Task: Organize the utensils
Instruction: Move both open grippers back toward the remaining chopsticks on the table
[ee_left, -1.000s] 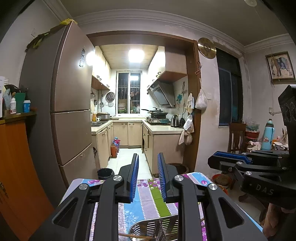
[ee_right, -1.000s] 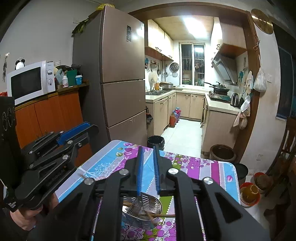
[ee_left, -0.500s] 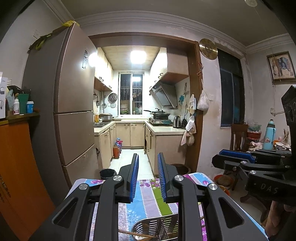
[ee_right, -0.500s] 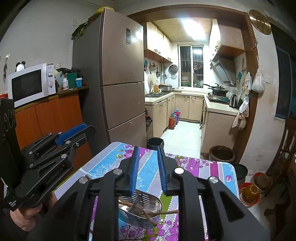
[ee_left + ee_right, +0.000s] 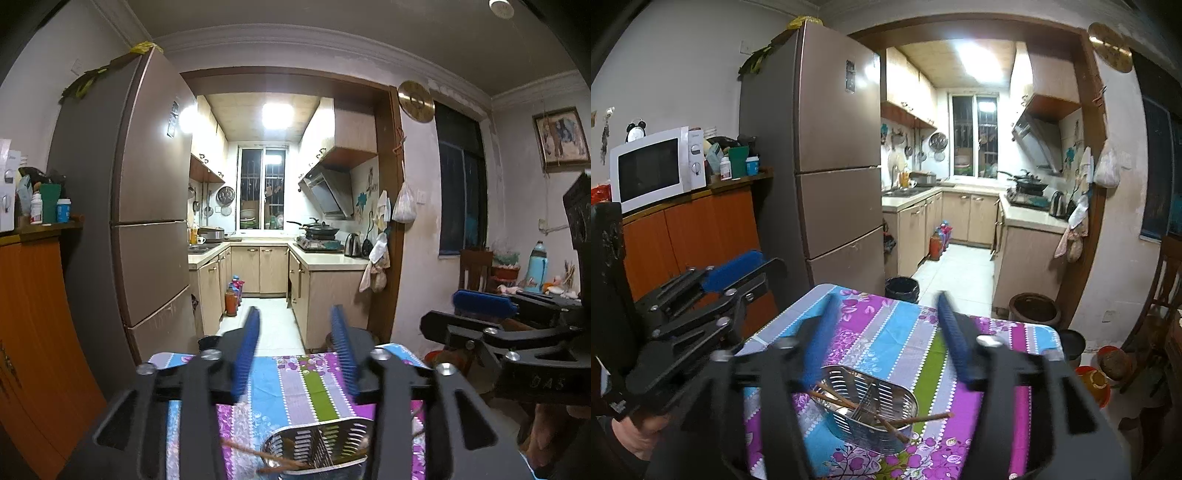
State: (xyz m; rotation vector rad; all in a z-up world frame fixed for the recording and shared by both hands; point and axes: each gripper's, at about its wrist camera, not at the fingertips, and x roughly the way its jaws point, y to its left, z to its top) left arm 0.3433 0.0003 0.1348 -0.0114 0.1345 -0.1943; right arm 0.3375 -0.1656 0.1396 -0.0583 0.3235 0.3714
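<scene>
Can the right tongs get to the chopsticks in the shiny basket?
Probably yes. The right tongs are open and hold nothing, and the chopsticks lie across the metal basket's open top with nothing covering them.

Bright stripes all over the tablecloth: sky blue, purple, grey and green bands, split by white dotted lines and scattered with purple flowers. On it, a shiny silver slotted metal basket with reddish-brown chopsticks inside. The right gripper is black with blue pads, and the left gripper matches, black frame and blue ribbed pads. Behind, a bronze-brown fridge, an orange cabinet, a white microwave with a dark door. Beige kitchen cupboards, and a red bottle on the pale floor.
</scene>
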